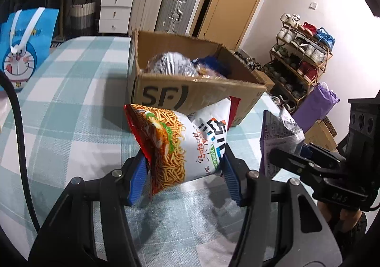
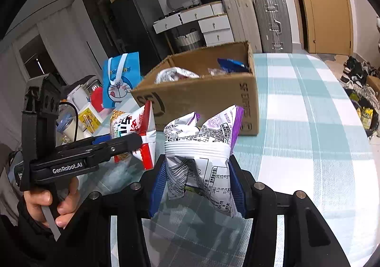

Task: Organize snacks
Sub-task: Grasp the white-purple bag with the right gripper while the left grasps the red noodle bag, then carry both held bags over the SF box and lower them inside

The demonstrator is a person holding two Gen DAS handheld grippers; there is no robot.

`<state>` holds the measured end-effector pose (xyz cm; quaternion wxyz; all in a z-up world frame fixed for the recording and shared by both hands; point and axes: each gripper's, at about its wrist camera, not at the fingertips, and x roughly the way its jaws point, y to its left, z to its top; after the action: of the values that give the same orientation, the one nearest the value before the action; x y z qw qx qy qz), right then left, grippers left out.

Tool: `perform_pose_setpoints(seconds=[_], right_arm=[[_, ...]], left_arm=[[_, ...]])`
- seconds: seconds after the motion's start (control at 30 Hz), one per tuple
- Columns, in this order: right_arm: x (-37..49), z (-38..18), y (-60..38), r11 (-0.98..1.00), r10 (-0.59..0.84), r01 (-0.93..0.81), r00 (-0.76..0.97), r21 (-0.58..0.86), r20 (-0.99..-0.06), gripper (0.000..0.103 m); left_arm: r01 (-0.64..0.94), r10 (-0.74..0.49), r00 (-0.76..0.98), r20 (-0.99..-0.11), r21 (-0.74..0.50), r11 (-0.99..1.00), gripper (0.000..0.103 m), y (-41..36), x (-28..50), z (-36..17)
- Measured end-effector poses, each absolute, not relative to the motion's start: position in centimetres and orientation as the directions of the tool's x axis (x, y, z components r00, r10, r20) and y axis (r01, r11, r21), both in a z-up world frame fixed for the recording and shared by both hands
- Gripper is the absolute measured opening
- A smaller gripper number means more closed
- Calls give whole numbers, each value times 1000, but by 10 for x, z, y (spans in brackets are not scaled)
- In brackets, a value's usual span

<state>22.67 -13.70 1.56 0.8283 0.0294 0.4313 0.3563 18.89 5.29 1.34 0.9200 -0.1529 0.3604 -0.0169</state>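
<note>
My left gripper [image 1: 182,169] is shut on a red-and-white noodle snack bag [image 1: 175,143], held above the checked tablecloth just in front of an open cardboard box [image 1: 190,93]. My right gripper [image 2: 197,179] is shut on a white-and-purple snack bag [image 2: 201,148], held in front of the same box [image 2: 209,100]. The box holds several snack packs [image 1: 171,63]. Each gripper shows in the other view: the right gripper with its purple bag [image 1: 280,134] at the right, the left gripper with the noodle bag [image 2: 140,131] at the left.
A blue Doraemon gift bag [image 1: 23,46] stands on the table at the left, with cups and small packs [image 2: 83,110] near it. The checked tablecloth [image 2: 308,124] stretches right of the box. Drawers, suitcases, a door and a shoe rack [image 1: 301,53] lie beyond the table.
</note>
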Motion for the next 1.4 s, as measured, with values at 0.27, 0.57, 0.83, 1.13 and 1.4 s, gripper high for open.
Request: perform_pose_setpoints(seconds=[0.27,0.57,0.83,1.13,1.4], right_arm=[[236,44,-133,740,619,-589,409,324,-671,49],[255,78,-127,729,636,-602,418,326,-649,49],[272,110,-120,721,645,-621,438,308,-626,49],[299,136,-113,719,650,-626,455,300,-608,49],[318,138,-110,716,660,-627,466,307,-589,49]], left_arm=[[-74,-123,771,-625,-279,957,54,55,179,47],[-67,-112,799,-591,-272,960,54,59,180,81],[-51,-114,816,-566,-267,962,54,62,189,111],[-41,-101,825,-557,-237,971,54,65,212,135],[-61,-84,825,-559,-236,970,54,71,241,136]])
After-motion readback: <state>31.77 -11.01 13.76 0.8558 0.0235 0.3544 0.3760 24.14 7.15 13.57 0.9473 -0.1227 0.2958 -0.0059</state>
